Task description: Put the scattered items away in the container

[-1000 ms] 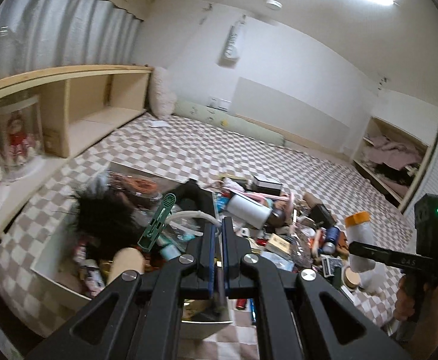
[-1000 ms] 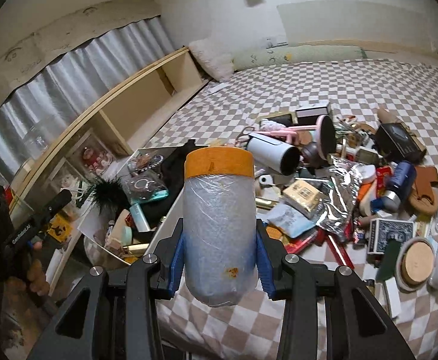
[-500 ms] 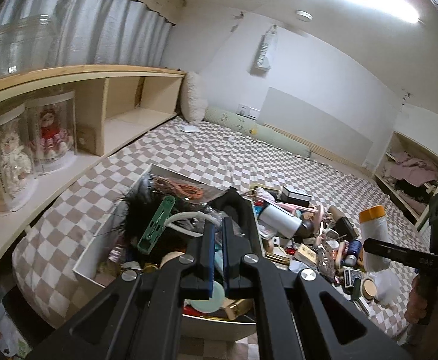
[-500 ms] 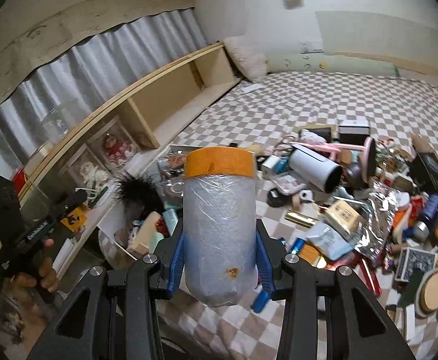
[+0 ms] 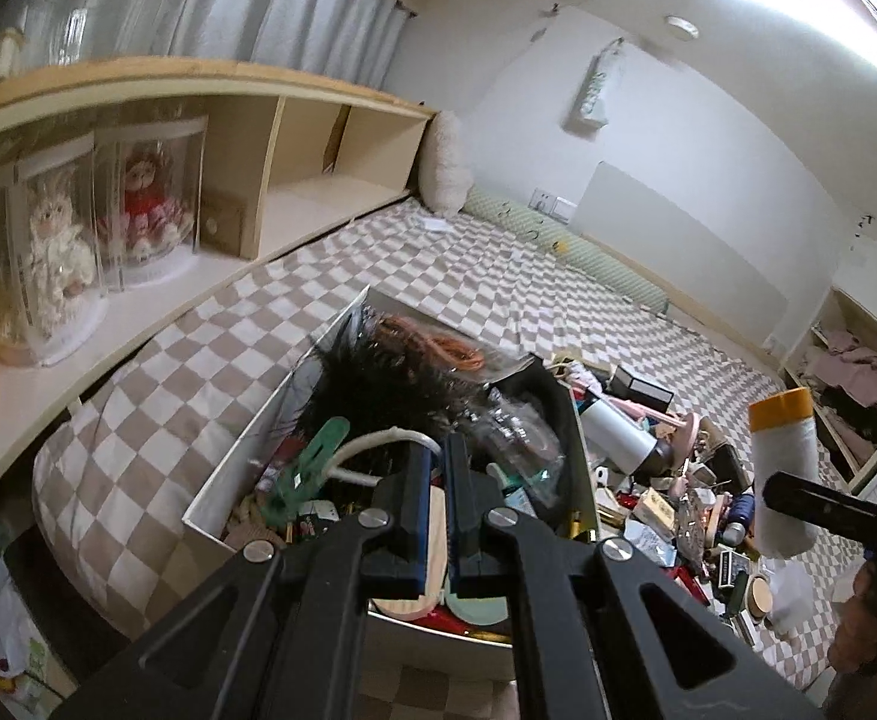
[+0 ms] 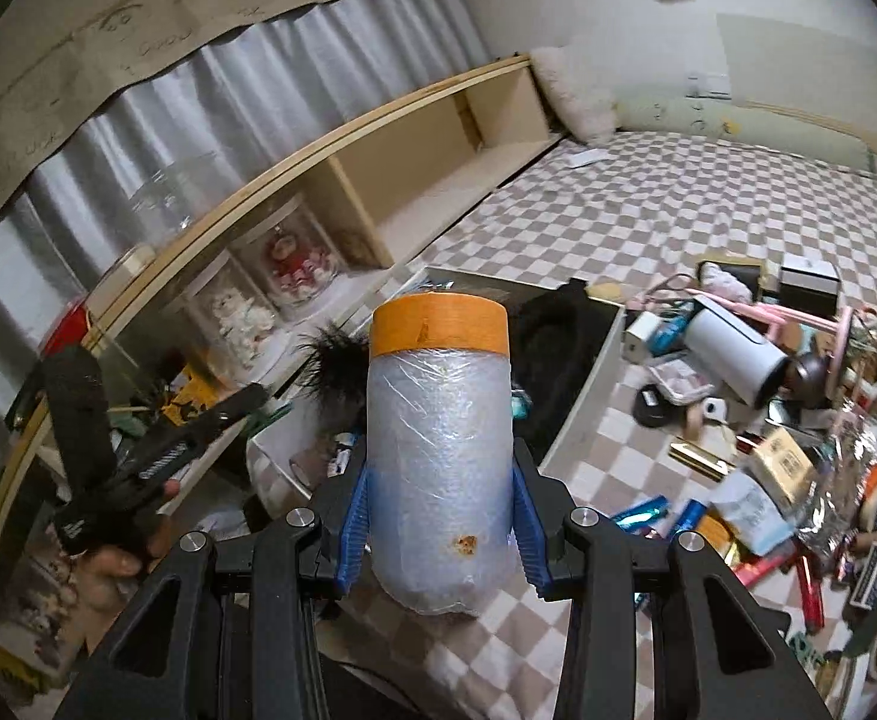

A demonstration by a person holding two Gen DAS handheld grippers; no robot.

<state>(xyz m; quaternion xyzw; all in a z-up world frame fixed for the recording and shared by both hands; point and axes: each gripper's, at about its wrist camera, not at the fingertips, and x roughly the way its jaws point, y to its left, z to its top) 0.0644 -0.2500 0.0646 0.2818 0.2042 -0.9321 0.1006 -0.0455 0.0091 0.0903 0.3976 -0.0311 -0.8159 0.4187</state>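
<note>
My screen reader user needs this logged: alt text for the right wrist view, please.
The right gripper clamps an upright bubble-wrapped roll with an orange cap, above the checkered bed. The full white box lies beyond it, with scattered clutter to the right.

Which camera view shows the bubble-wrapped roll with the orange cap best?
The right wrist view: the bubble-wrapped roll fills the centre, upright and clamped in the right claw, with its orange cap and wrap clear. The left wrist view shows it small at the right edge, partly crossed by the claw.
</note>
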